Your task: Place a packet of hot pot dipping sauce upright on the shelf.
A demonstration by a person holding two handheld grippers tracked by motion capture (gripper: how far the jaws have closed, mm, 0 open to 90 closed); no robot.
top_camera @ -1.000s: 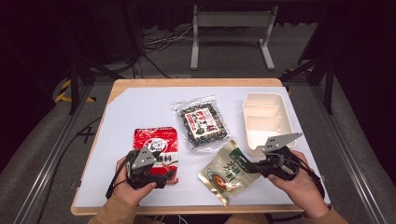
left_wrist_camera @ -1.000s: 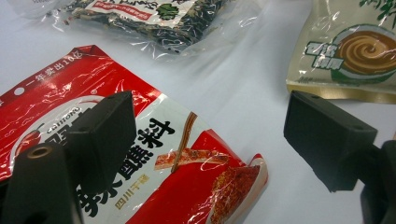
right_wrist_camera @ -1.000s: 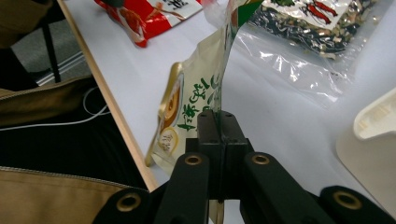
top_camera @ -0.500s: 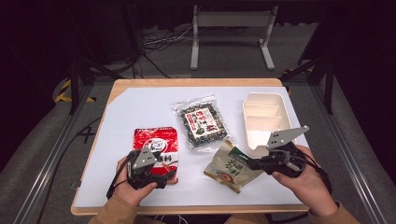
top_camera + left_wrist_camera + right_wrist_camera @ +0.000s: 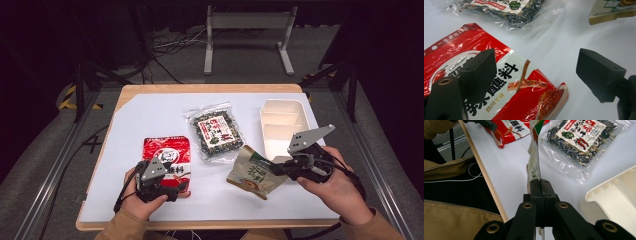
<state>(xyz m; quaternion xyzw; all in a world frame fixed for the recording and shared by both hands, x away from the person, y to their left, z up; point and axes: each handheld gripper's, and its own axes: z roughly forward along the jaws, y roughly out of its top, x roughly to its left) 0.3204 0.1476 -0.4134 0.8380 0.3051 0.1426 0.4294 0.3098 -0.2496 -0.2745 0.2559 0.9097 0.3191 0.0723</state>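
Three packets, all labelled in Chinese; red packet [image 5: 499, 85] reads "四川".

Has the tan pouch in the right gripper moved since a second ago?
Yes. The tan pouch, pinched by the right gripper, has lifted off the mat on its right side and tilted up toward the white tray; its near-left corner is still down.

Wooden worktop [image 5: 210, 89] under a white sheet [image 5: 150, 120], with bare wood along the edges. Beyond the far edge, grey floor [image 5: 240, 60] with a tangle of cables [image 5: 170, 47] just beside a pale metal stand [image 5: 247, 20]. Yellow-and-black tape [image 5: 67, 97] on the floor off the far left corner. Metal rails [image 5: 50, 170] down both sides of the worktop. Dark behind.
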